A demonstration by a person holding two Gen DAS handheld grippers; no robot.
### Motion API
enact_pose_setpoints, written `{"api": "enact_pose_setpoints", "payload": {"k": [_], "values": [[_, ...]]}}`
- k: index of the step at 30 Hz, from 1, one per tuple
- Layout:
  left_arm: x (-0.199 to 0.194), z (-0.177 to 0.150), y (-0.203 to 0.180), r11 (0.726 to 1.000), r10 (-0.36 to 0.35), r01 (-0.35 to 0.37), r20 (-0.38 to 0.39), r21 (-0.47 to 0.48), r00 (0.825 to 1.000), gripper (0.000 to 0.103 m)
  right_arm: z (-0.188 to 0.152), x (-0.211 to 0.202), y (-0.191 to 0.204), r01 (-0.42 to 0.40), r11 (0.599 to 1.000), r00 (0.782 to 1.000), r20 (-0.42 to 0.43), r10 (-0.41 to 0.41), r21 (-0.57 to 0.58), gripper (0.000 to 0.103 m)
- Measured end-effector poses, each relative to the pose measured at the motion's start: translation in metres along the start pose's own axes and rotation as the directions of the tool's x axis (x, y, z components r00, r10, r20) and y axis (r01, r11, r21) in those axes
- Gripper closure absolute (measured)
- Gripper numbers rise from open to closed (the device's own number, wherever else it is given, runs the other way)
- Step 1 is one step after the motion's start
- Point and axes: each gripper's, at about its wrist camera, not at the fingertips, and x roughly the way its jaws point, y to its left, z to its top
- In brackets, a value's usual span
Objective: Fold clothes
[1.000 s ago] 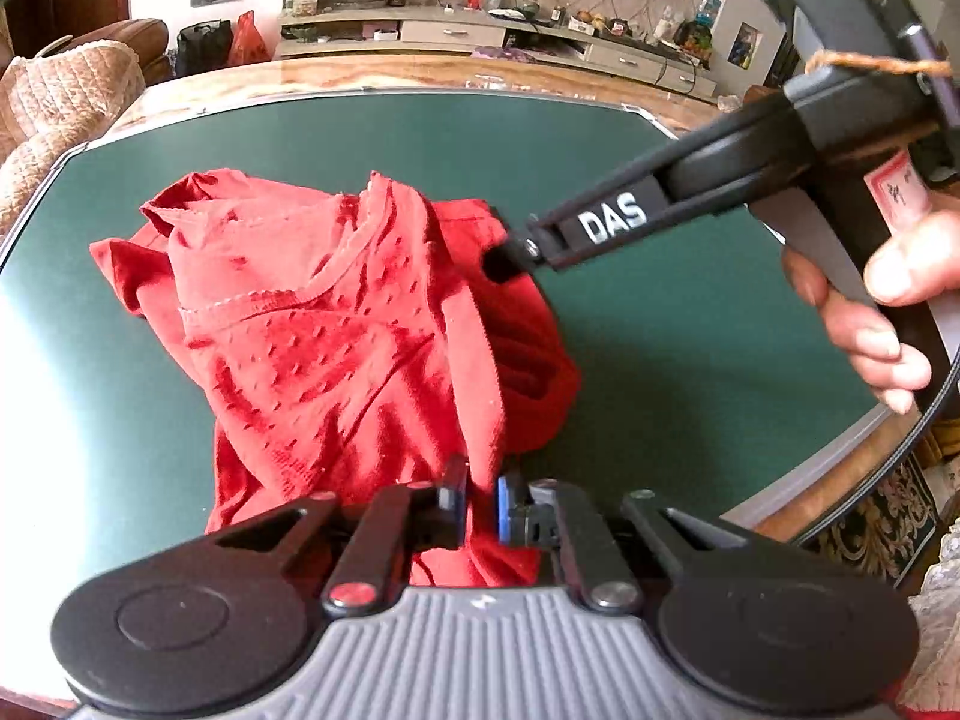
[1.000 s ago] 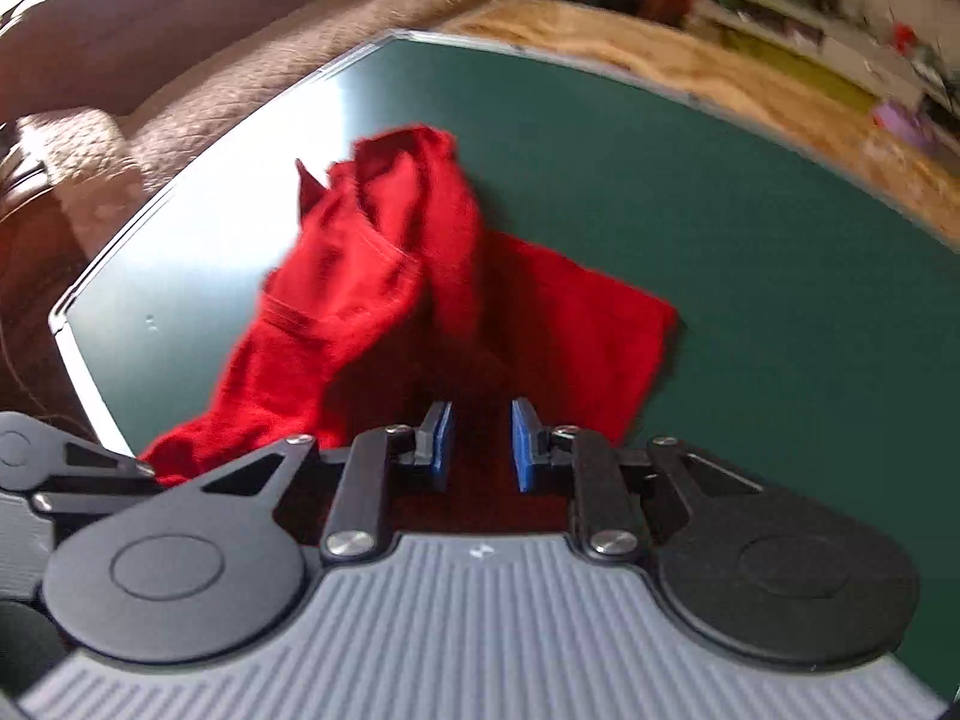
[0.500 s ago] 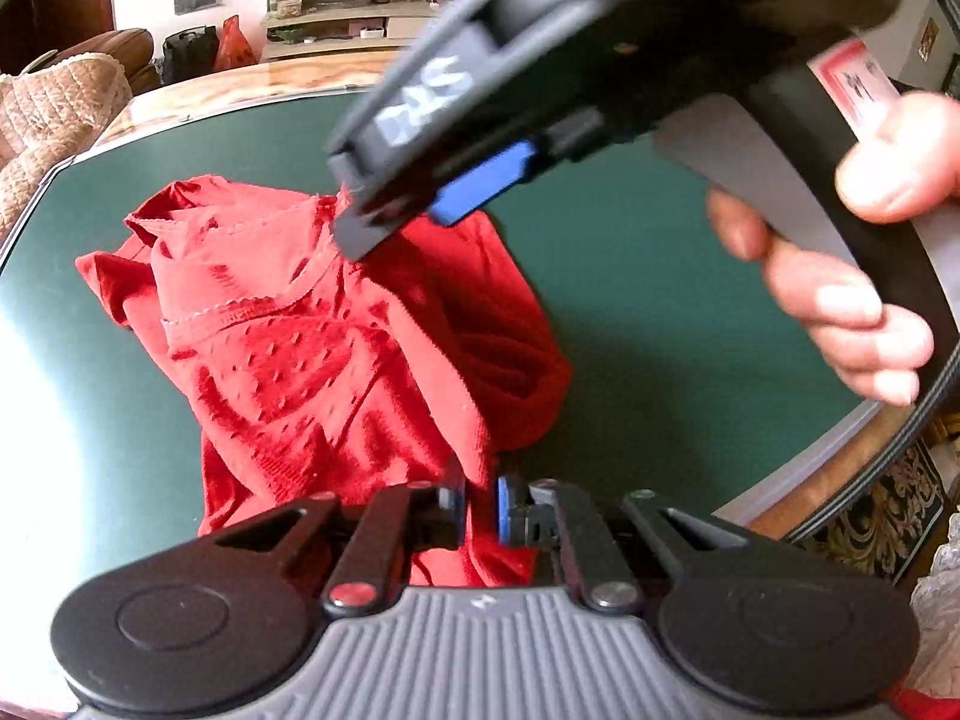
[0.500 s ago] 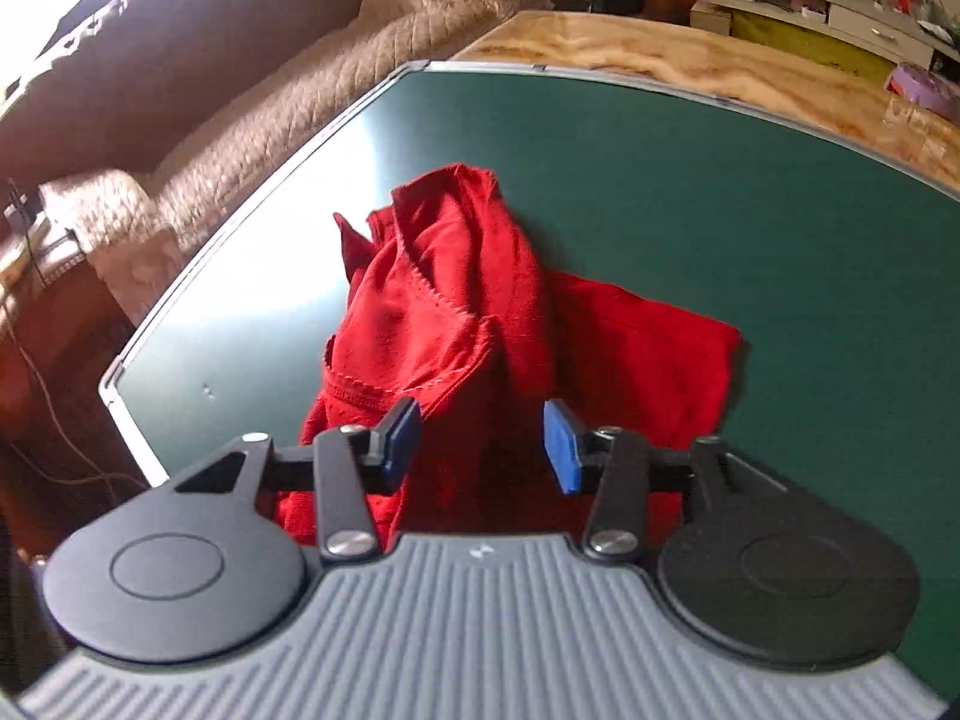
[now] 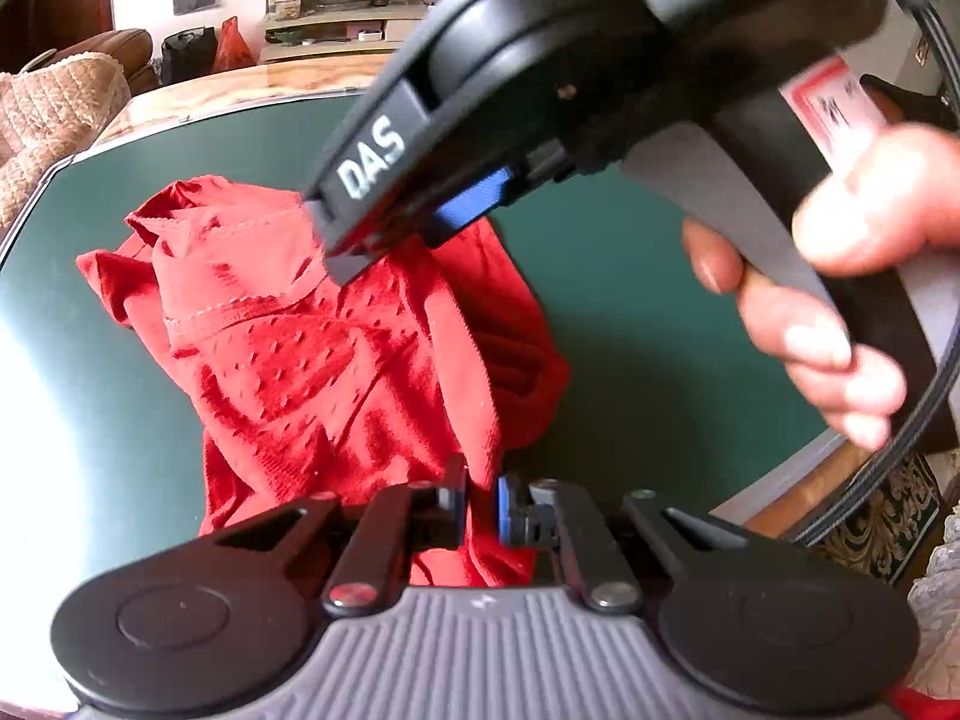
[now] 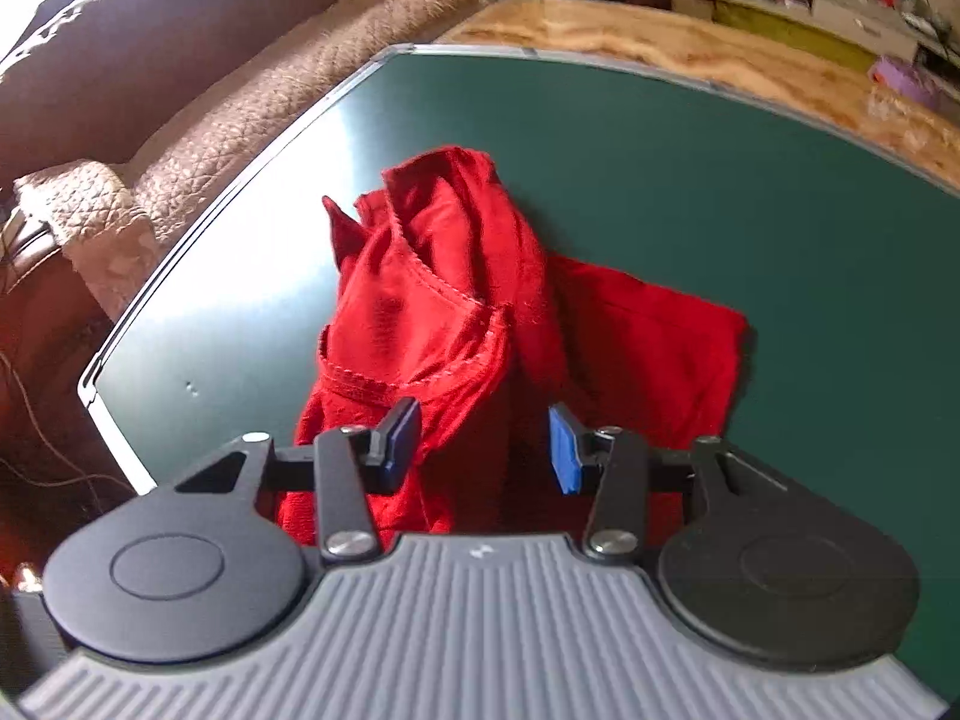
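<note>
Left view: the left gripper (image 5: 480, 504) is clenched on a near fold of the red garment (image 5: 336, 348), crumpled on the green table (image 5: 630, 312).

Right view: the right gripper (image 6: 483, 444), its jaws just closing, stands released over the garment's (image 6: 456, 300) near edge.

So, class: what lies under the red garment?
The red garment lies crumpled on the green table, which shows all around it. Anything beneath its folds is covered, so it cannot be seen.
</note>
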Motion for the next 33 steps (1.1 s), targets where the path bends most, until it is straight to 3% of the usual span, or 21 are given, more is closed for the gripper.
{"api": "enact_pose_setpoints", "payload": {"k": [1, 2, 3, 4, 5, 6, 10, 13, 18, 20, 22, 28, 30, 33], "values": [[-0.001, 0.000, 0.001, 1.000, -0.001, 0.001, -0.001, -0.003, 1.000, 0.095, -0.002, 0.000, 0.001, -0.007, 1.000, 1.000, 0.009, 0.007, -0.011, 0.093], [-0.002, -0.002, 0.002, 1.000, -0.001, 0.001, -0.002, -0.008, 1.000, 0.094, -0.003, -0.001, 0.002, -0.020, 1.000, 1.000, 0.010, 0.020, -0.012, 0.093], [-0.004, -0.003, 0.004, 1.000, 0.002, -0.002, 0.001, -0.016, 1.000, 0.085, -0.004, -0.004, 0.002, -0.037, 0.999, 0.999, 0.027, 0.038, -0.019, 0.093], [-0.006, -0.004, 0.007, 1.000, 0.002, -0.002, 0.005, -0.030, 1.000, 0.076, -0.005, -0.008, 0.003, -0.055, 0.998, 0.997, 0.043, 0.057, -0.026, 0.093], [-0.009, -0.005, 0.011, 0.999, 0.009, -0.008, 0.009, -0.051, 1.000, 0.052, -0.005, -0.010, 0.003, -0.106, 0.994, 0.994, 0.038, 0.107, -0.021, 0.093], [-0.012, -0.007, 0.014, 0.997, 0.019, -0.018, 0.020, -0.069, 1.000, 0.038, -0.005, -0.012, 0.003, -0.156, 0.988, 0.987, 0.032, 0.156, -0.017, 0.093], [-0.027, -0.011, 0.022, 0.993, 0.069, -0.064, 0.048, -0.103, 0.996, 0.036, -0.002, -0.004, 0.014, -0.332, 0.943, 0.943, -0.047, 0.331, -0.022, 0.093], [-0.038, -0.017, 0.029, 0.987, 0.085, -0.076, 0.060, -0.143, 0.995, 0.033, -0.001, 0.006, 0.031, -0.404, 0.914, 0.911, -0.107, 0.399, -0.028, 0.093], [-0.058, -0.033, 0.057, 0.967, 0.095, -0.077, 0.063, -0.242, 0.994, 0.029, -0.004, 0.016, 0.037, -0.399, 0.916, 0.910, -0.131, 0.392, -0.032, 0.091], [-0.062, -0.036, 0.072, 0.956, 0.114, -0.097, 0.044, -0.276, 0.993, 0.028, -0.008, 0.018, 0.031, -0.401, 0.916, 0.908, -0.136, 0.396, -0.003, 0.080], [-0.064, -0.037, 0.084, 0.947, 0.122, -0.106, 0.034, -0.303, 0.992, 0.028, -0.010, 0.021, 0.021, -0.410, 0.912, 0.903, -0.125, 0.411, 0.032, 0.057], [-0.061, -0.029, 0.115, 0.909, 0.029, -0.004, 0.054, -0.416, 0.998, 0.027, -0.016, 0.009, -0.008, -0.473, 0.875, 0.877, -0.038, 0.479, 0.101, 0.056], [-0.058, -0.028, 0.126, 0.893, -0.016, 0.048, 0.075, -0.448, 0.997, 0.027, -0.016, 0.004, -0.019, -0.460, 0.880, 0.886, 0.000, 0.464, 0.121, 0.056], [-0.056, -0.030, 0.141, 0.856, -0.066, 0.111, 0.106, -0.506, 0.992, 0.025, -0.019, 0.006, -0.023, -0.407, 0.907, 0.911, -0.025, 0.412, 0.110, 0.056]]}}
